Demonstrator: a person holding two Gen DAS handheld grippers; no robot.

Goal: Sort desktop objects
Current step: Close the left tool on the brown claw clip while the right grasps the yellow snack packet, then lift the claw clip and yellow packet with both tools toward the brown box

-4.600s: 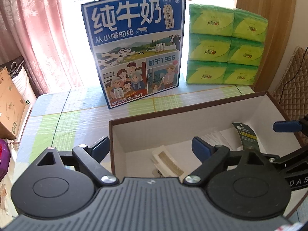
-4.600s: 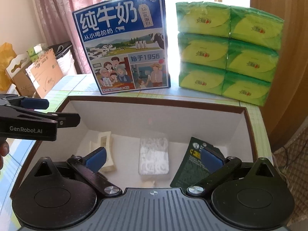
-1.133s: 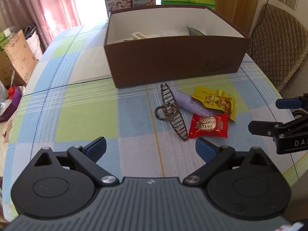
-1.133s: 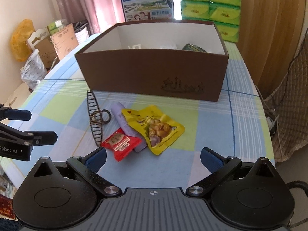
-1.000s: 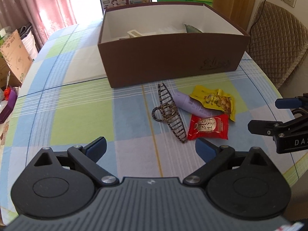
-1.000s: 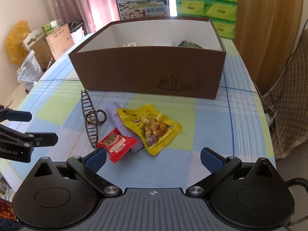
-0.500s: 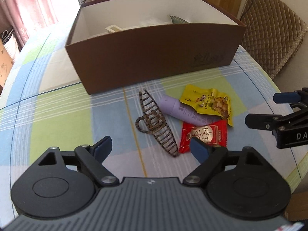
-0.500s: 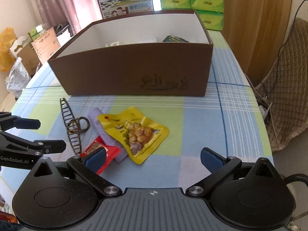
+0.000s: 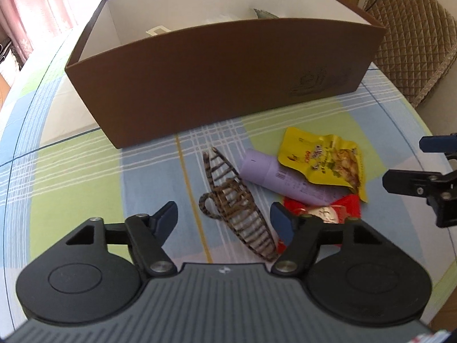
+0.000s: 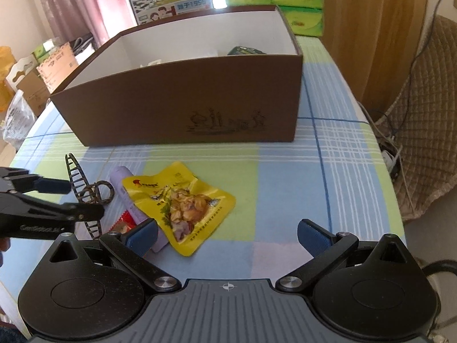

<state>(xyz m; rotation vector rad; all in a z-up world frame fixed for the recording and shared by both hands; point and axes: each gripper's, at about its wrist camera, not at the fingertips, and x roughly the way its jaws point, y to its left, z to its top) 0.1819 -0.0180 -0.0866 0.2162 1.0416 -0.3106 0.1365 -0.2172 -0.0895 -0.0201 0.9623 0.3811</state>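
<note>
Sorting approx. half done, judging by what sits in vs. out of the box.

- Left gripper point(image 9: 223, 220): claws spread wide, nothing held; low over the tablecloth point(image 9: 71, 177), straddling the hair claw. Judged next pick.
- Hair claw clip point(image 9: 234, 200), tortoiseshell: out, lying flat on cloth just at 12 o'clock of the left gripper, front of box. To do.
- Purple tube point(image 9: 274, 177): out, at 1 o'clock of left gripper, touching clip's right side; far end tucked under yellow pouch, lower end over red packet. To do.
- Red snack packet point(image 9: 340, 208): out, partly hidden behind left gripper's right finger. To do.
- Yellow snack pouch point(image 10: 182, 200): out, at 11 o'clock of right gripper, lying across the tube. To do.
- Brown box point(image 10: 182, 108), open top, at 12 o'clock, well behind the loose pile: holds a cream-white item point(image 9: 155, 31), a dark green packet point(image 10: 245, 50), poss. a third pale thing, unclear. Done.
- Right gripper point(image 10: 227, 233): claws released wide, empty, hovering above cloth near yellow pouch.

Remaining: 4 items.
</note>
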